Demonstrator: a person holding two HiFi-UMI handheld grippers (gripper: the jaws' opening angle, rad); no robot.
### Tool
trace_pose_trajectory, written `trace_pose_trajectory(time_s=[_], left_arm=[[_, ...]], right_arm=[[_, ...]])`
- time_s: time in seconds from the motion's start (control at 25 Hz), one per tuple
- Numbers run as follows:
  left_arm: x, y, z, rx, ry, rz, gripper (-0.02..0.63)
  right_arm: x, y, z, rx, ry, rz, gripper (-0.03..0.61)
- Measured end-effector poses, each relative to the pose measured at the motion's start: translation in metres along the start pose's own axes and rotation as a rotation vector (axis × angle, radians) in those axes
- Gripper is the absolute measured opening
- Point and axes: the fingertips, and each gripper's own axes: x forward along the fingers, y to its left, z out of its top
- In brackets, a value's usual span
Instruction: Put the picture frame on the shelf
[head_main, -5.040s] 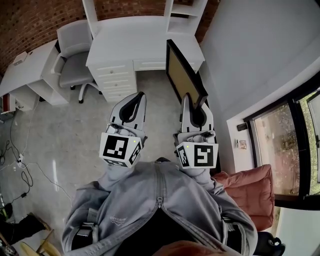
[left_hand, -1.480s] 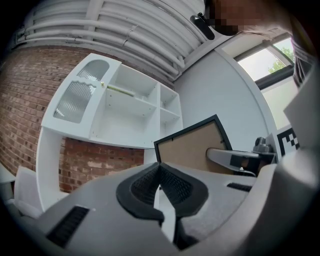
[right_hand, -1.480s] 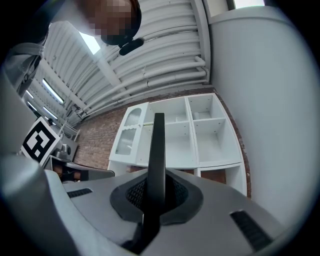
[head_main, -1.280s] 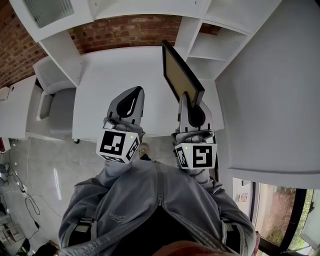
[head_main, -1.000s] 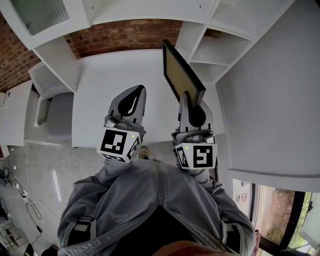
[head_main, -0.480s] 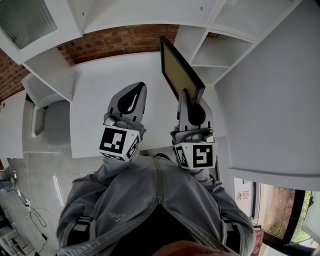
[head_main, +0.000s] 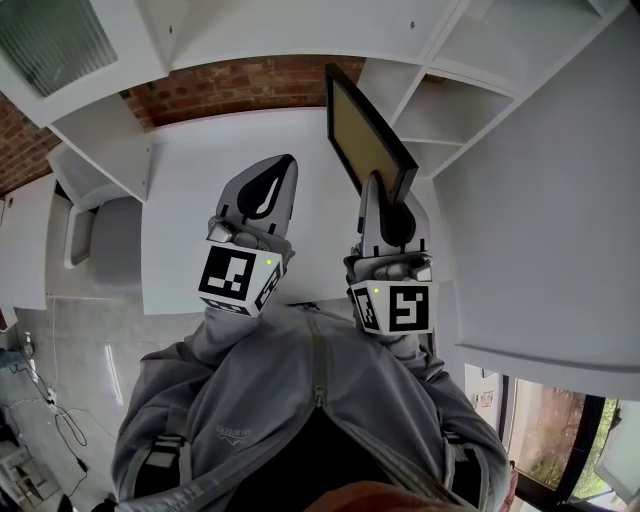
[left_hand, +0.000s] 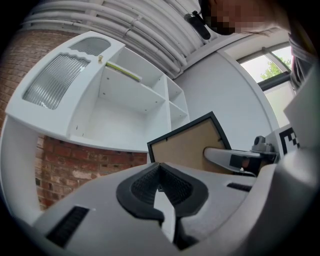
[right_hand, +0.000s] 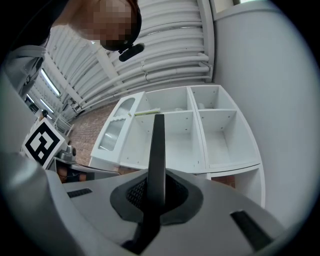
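Observation:
My right gripper (head_main: 380, 200) is shut on the lower corner of the picture frame (head_main: 362, 128), a black-edged frame whose brown back faces left. In the right gripper view the frame (right_hand: 158, 150) stands edge-on between the jaws, in front of the white shelf unit (right_hand: 200, 145) with open compartments. My left gripper (head_main: 268, 180) is shut and empty, held beside the right one over the white desk (head_main: 200, 180). The left gripper view shows the frame's brown back (left_hand: 187, 147) to the right, with the right gripper (left_hand: 235, 160) holding it.
The shelf unit (head_main: 450, 90) rises at the upper right with several open cubbies. A cabinet with a ribbed glass door (head_main: 50, 40) hangs at the upper left. Brick wall (head_main: 240, 75) lies behind the desk. A grey chair (head_main: 95, 235) stands to the left.
I have walked from the room's middle up to the desk. Over the last second the frame and both grippers have shifted slightly toward the shelves, with the grip unchanged.

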Motion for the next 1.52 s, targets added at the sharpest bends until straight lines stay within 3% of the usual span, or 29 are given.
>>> trace_pose_trajectory(time_s=[1.52], left_arm=[[0.066,0.046,0.074,0.11,-0.123,0.043,0.008]], right_arm=[[0.087,-0.023,0.083,-0.078,-0.242,0.064,0.033]])
